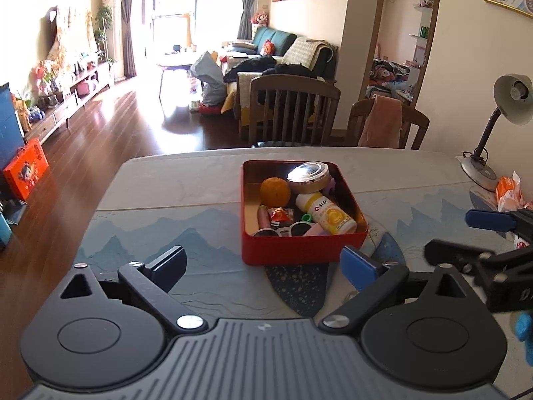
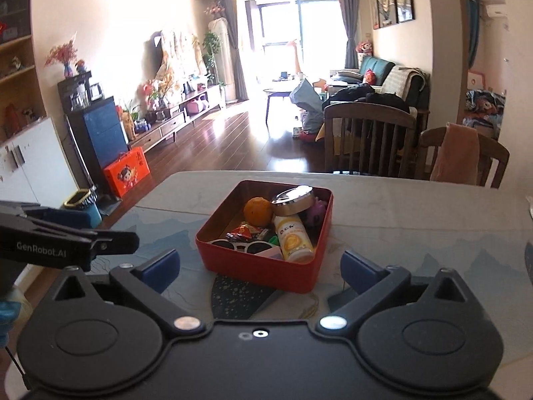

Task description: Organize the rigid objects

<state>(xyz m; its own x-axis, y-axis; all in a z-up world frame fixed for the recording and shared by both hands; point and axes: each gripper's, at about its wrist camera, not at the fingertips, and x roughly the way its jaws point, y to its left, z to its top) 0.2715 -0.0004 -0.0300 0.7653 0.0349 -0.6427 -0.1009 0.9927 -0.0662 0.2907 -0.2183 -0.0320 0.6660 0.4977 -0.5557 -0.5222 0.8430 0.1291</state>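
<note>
A red square tin [image 1: 299, 250] [image 2: 253, 266] stands on the table and holds several objects: an orange [image 1: 274, 192] [image 2: 257, 211], a round metal-lidded jar [image 1: 309, 176] [image 2: 293, 200], a white and yellow bottle [image 1: 328, 213] [image 2: 293, 236], white sunglasses [image 1: 289, 230] [image 2: 243, 245] and a red snack packet [image 1: 281, 214]. My left gripper [image 1: 266, 266] is open just in front of the tin, with nothing between its fingers. My right gripper [image 2: 260, 270] is open too, close before the tin's near corner, holding nothing. Each gripper shows at the edge of the other's view.
The table [image 1: 166, 206] wears a blue mountain-print cloth. A desk lamp [image 1: 499, 126] and an orange packet [image 1: 508, 193] stand at its right end. Two wooden chairs [image 1: 293, 110] [image 2: 366, 140] are behind the far edge, one draped with a pink cloth [image 1: 383, 123].
</note>
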